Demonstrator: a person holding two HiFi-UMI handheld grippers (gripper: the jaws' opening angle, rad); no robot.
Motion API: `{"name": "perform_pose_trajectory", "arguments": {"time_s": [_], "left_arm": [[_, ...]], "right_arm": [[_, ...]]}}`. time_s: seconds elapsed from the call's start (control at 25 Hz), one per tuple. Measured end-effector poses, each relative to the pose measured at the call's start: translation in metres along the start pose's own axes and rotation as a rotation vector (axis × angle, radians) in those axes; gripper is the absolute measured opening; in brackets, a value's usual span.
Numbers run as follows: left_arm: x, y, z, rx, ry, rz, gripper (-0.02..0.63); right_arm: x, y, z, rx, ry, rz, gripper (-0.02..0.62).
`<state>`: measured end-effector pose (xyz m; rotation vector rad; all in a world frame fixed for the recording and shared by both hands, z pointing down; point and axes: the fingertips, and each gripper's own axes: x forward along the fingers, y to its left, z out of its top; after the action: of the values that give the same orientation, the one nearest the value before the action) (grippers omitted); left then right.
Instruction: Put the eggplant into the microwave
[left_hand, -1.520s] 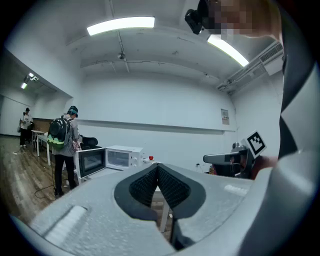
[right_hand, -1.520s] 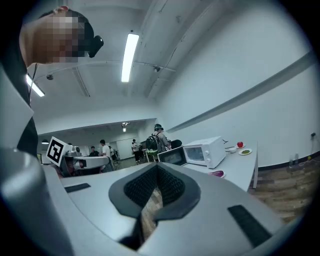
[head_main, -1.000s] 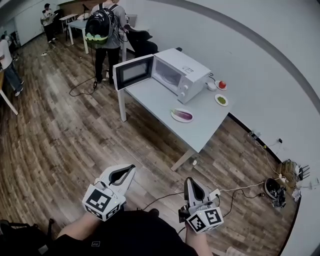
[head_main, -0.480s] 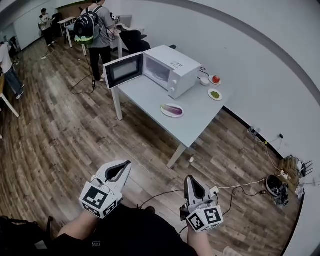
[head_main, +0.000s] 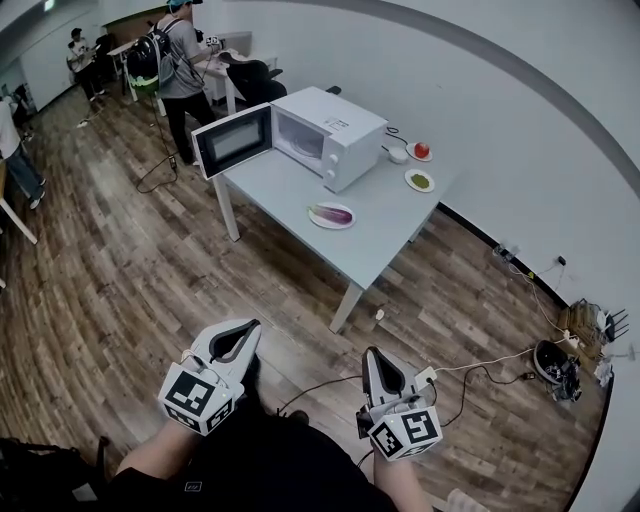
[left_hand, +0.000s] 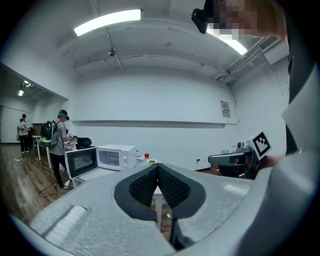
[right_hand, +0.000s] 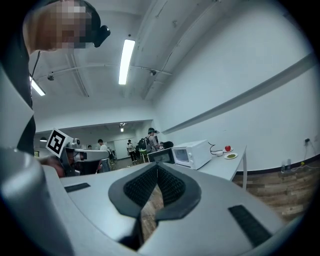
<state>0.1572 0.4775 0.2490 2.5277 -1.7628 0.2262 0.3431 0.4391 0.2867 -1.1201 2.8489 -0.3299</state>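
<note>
A purple eggplant (head_main: 335, 213) lies on a white plate (head_main: 316, 218) on the grey table (head_main: 385, 240), in front of the white microwave (head_main: 335, 135). The microwave's door (head_main: 233, 142) stands wide open to the left. Both grippers hang low over the wooden floor, well short of the table. My left gripper (head_main: 252, 328) is shut with nothing in it, its pads meeting in the left gripper view (left_hand: 157, 167). My right gripper (head_main: 371, 354) is likewise shut and empty (right_hand: 157, 167). The microwave (left_hand: 116, 156) shows far ahead of both.
Behind the microwave sit a red fruit on a dish (head_main: 421, 150), a white bowl (head_main: 398, 155) and a dish of something green (head_main: 420, 181). A person with a backpack (head_main: 165, 60) stands beyond the door. Cables (head_main: 480, 372) trail on the floor at the right.
In the head view the table with the microwave and eggplant has slid up and to the left. Both grippers keep their place at the bottom of the picture, still shut.
</note>
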Motion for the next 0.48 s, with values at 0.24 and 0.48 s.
{"name": "perform_pose_trajectory", "arguments": {"time_s": [0.24, 0.48], "left_arm": [[0.015, 0.016, -0.006, -0.019, -0.001, -0.006, 0.008], [0.038, 0.044, -0.009, -0.022, 0.0, -0.005, 0.008]], "right_arm": [[0.017, -0.005, -0.003, -0.019, 0.021, -0.007, 0.012], [0.052, -0.016, -0.005, -0.033, 0.043, -0.015, 0.012]]}}
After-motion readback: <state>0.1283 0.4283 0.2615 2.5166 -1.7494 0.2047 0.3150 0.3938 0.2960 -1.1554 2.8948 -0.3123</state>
